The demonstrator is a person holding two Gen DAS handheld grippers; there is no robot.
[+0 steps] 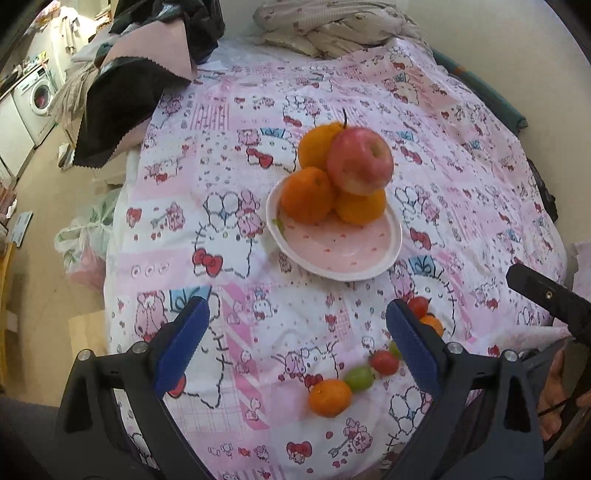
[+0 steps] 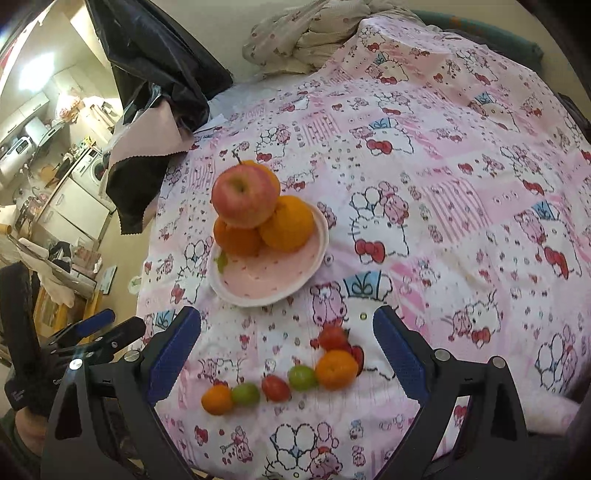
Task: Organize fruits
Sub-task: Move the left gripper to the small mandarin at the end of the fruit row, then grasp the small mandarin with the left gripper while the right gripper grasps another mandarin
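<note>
A pink plate [image 1: 343,254] [image 2: 258,284] on the patterned cloth holds three oranges [image 1: 306,195] [image 2: 286,223] with a red apple [image 1: 360,160] [image 2: 243,195] stacked on top. A row of small fruits lies in front of the plate: a small orange [image 1: 330,397] [image 2: 217,398], green grapes [image 1: 359,377] [image 2: 245,394], red tomatoes [image 1: 385,362] [image 2: 275,387], and a second small orange [image 2: 336,369]. My left gripper [image 1: 295,347] is open and empty above the cloth, left of the row. My right gripper [image 2: 286,354] is open and empty, straddling the row.
A pink Hello Kitty cloth [image 1: 461,184] covers the table. Dark and pink fabric [image 1: 140,81] hangs at the far left edge. A crumpled floral cloth [image 1: 332,29] lies at the back. Plastic bags [image 1: 85,240] sit on the floor at left.
</note>
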